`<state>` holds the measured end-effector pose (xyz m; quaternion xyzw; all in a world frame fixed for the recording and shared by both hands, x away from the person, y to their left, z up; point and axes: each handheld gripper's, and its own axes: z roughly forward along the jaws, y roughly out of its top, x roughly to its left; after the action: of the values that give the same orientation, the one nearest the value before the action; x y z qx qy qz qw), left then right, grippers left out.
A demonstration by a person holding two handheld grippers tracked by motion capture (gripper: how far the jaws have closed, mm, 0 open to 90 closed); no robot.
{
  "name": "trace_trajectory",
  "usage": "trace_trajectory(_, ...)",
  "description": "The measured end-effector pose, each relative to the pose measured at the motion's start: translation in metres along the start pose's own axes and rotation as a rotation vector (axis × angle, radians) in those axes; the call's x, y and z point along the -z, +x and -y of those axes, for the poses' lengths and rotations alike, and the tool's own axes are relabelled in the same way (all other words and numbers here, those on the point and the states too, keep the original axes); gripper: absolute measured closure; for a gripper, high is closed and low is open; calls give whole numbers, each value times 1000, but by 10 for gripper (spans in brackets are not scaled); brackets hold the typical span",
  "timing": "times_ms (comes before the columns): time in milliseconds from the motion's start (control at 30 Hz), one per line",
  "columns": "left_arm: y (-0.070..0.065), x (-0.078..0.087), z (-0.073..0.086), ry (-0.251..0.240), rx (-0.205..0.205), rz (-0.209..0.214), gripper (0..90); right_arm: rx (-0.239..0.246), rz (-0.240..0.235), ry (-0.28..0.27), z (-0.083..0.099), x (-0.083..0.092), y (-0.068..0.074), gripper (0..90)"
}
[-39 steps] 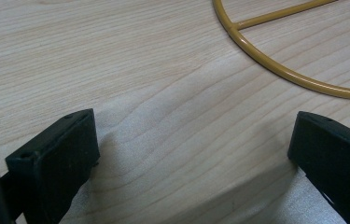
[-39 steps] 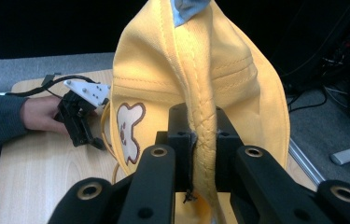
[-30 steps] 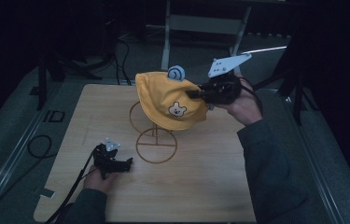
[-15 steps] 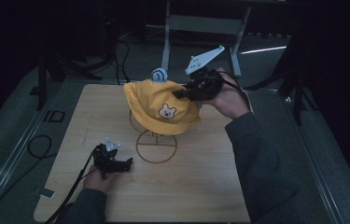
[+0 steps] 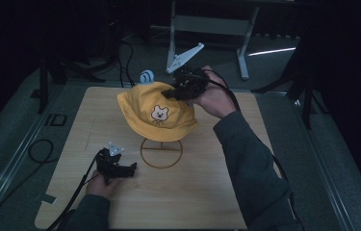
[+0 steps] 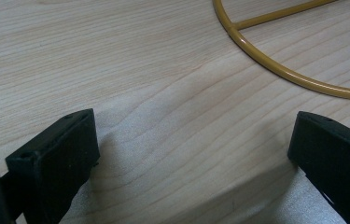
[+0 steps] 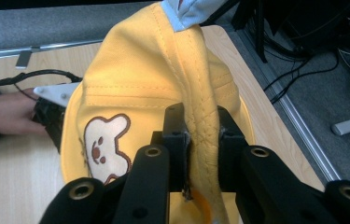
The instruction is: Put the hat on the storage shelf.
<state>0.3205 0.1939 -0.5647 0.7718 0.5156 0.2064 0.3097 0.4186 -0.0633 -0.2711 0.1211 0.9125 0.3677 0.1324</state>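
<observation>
Centre of the high view: I have the yellow hat (image 5: pixel 156 113) lifted over the wire stand (image 5: pixel 161 153), whose ring base lies on the worktop (image 5: pixel 216 192) just below it.
Right tongs: my right tongs (image 5: pixel 174 92) sit at the hat's upper right edge, in the upper middle of the frame; in the right gripper view their jaws are pinched narrow on a fold of the quilted brim (image 7: pixel 200 135), so they are holding the hat.
Left tongs: my left tongs (image 5: pixel 129 169) rest low at the lower left of the worktop, jaws spread wide with bare wood between them and nothing held.
Hat: bear patch (image 5: pixel 159 114) faces the camera; a pale blue piece (image 5: pixel 145 76) shows at the hat's far top edge, and I cannot tell what it is.
Change: compared with a second ago, the hat and my right hand (image 5: pixel 214 98) have moved leftward and slightly toward the top of the frame, and the hat now hides more of the stand's upright. The left hand has not shifted.
Meaning: I judge I am carrying the hat onto or off the stand; which one I cannot say. Whether the crown touches the stand's top is hidden.
Risk: a one-sided pinch lets the hat hang and tilt, so it could catch the wire.
</observation>
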Motion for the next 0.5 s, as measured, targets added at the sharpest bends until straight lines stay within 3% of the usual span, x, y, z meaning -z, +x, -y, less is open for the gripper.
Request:
trace_trajectory(300, 0, 0, 0, -1, 0, 0, 19, -35, 6, 20, -6, -21, -1, 703)
trace_trajectory(500, 0, 0, 0, -1, 1, 0, 19, -20, -13, 63, -6, -35, 6, 671)
